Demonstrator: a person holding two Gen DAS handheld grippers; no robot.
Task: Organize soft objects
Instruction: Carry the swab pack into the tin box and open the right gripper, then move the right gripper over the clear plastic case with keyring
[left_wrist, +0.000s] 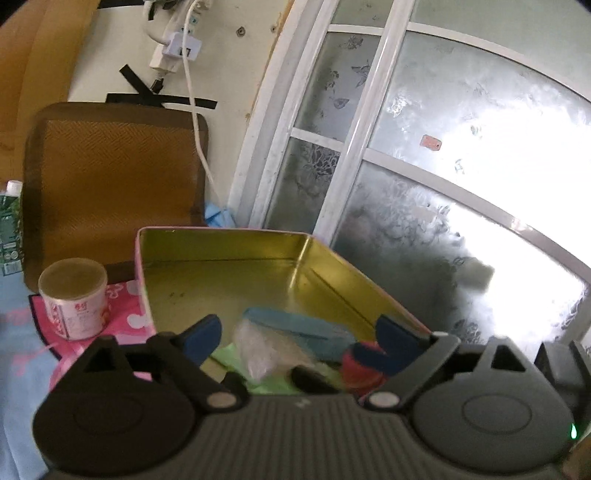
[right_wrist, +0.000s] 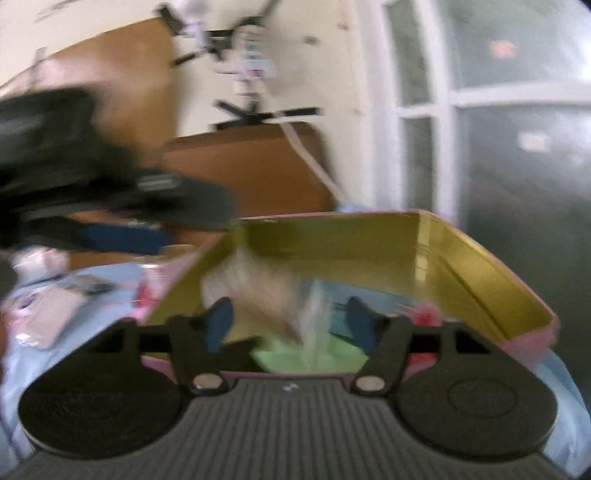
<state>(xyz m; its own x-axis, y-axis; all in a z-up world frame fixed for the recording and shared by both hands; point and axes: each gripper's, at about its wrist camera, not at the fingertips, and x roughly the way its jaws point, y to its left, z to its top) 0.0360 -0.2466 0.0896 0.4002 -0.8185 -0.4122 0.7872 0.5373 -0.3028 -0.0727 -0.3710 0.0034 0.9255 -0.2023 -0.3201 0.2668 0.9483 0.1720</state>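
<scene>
Over the near edge of the tin box (left_wrist: 236, 266), gold inside and pink outside, the left gripper (left_wrist: 299, 338) hangs with jaws wide, nothing between them. Inside the box near that edge: a clear plastic bag (left_wrist: 258, 350), a blue sponge-like block (left_wrist: 299, 326), a green cloth (left_wrist: 229, 354), a red soft item (left_wrist: 360, 365) touching the right blue fingertip, and a dark object (too blurred to name). Left of the box stands a pink-labelled can (left_wrist: 74, 299) on a pink patterned cloth (left_wrist: 125, 306), a brown woven cushion (left_wrist: 110, 177) behind it against the wall, white cable (left_wrist: 195, 122) hanging down.

Right wrist view is badly blurred: right gripper (right_wrist: 291, 321) jaws spread wide, a pale furry or plastic thing (right_wrist: 258, 291) between them, contact cannot tell. Frosted window (left_wrist: 443, 166) right of the box.
</scene>
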